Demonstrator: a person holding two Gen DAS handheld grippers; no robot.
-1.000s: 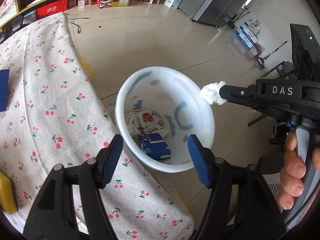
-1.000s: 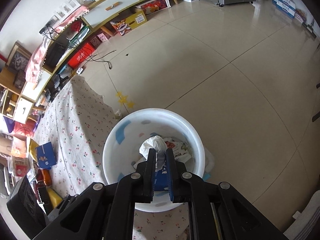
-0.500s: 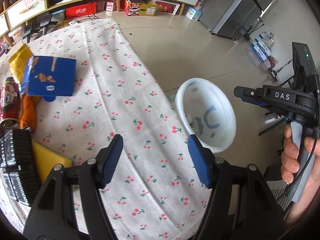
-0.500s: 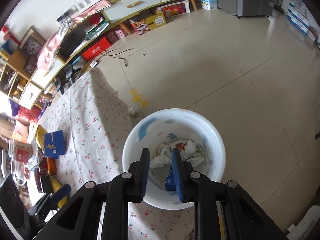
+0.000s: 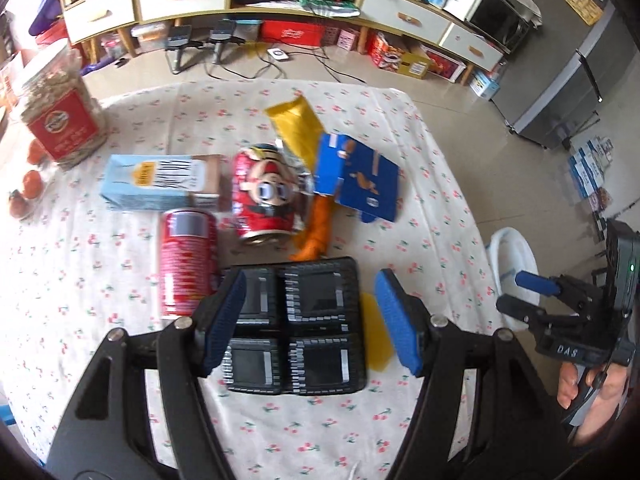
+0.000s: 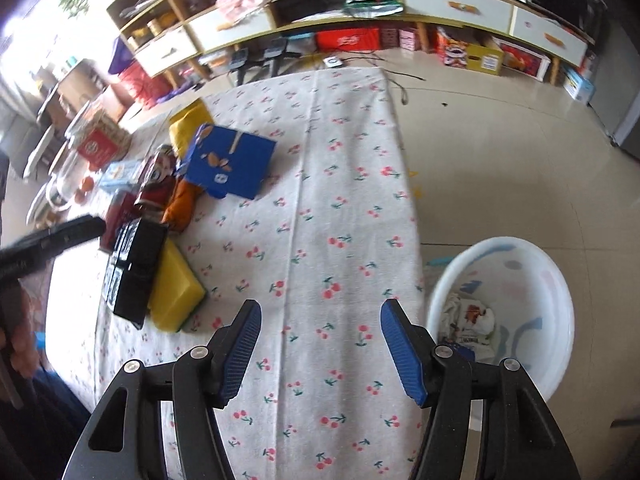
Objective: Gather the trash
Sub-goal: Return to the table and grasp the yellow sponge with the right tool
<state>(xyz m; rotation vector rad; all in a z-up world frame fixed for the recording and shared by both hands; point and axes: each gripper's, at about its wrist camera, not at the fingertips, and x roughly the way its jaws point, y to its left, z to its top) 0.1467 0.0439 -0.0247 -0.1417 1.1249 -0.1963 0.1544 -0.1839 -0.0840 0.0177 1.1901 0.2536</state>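
A second ago my right gripper pinched tissue over the bin; now its jaws are opening, empty, above the tablecloth. My left gripper, open, hangs over the black tray. Trash lies in the bin; cans and boxes crowd the cloth, shelves behind.

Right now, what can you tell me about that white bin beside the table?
The white bin is a round plastic-looking tub with pale blue and pink shapes on its inner wall. It stands upright on the tiled floor, close against the cherry-print tablecloth hanging at the table's edge. Inside lie crumpled white tissue, printed wrappers and something blue.
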